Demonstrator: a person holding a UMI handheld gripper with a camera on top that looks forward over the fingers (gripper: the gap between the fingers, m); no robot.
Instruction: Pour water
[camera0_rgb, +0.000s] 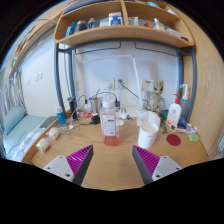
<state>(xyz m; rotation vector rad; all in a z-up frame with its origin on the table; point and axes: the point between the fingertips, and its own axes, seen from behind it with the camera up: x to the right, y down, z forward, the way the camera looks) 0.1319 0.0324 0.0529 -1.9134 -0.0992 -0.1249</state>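
Note:
A clear plastic bottle (109, 125) with a white label and reddish liquid at its bottom stands upright on the wooden desk (112, 162), just beyond my fingers. A white cup (148, 131) stands to its right. My gripper (113, 163) is open and empty, its magenta pads (80, 158) spread wide, with bare desk between them. The bottle lies ahead of the gap, apart from both fingers.
Cluttered items line the desk's back: a blue cup (62, 118), small bottles (175, 112), a red lid (173, 140). A shelf (120, 33) with boxes hangs above. A bed (22, 125) is at the left.

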